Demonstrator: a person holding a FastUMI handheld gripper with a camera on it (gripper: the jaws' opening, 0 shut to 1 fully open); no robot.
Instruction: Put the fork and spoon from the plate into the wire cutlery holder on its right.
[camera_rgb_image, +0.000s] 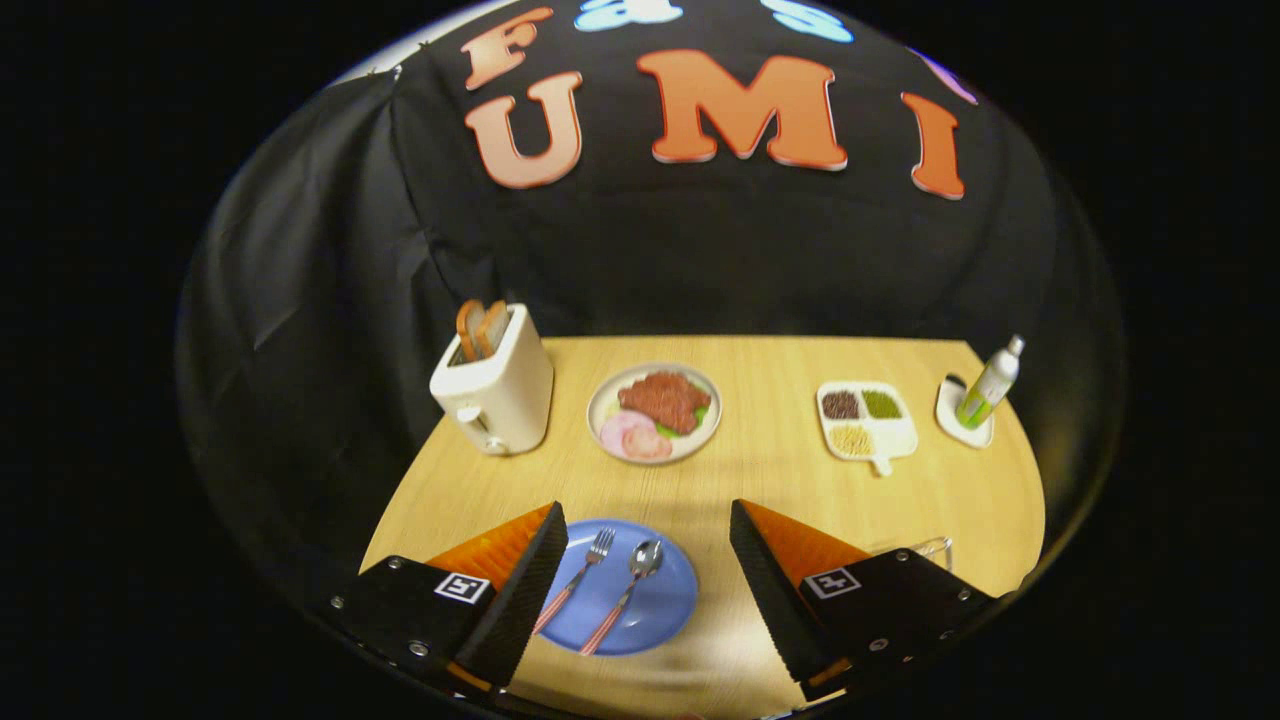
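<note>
The wooden bench (760, 480) carries a round blue plate (665, 600) lying between the fingers of the claw (648, 545), which stand wide apart and hold nothing. On the plate, the metal fork (580, 576) and spoon (626, 590) lie side by side, pink handles toward the claw, heads pointing away. The wire cutlery holder (925, 548) is barely visible just behind the right finger.

A pale wood-grain table (760, 490) with a matt finish carried a smooth blue plate (665, 600). On it lay a fork (580, 575) and a spoon (630, 585), their heads shiny metal. The gripper (650, 575) hung spread wide above them, its fingers (525, 590) finely ribbed. The toaster (497, 395) looked like smooth cream plastic, and the wall (700, 260) behind was creased black cloth.
</note>
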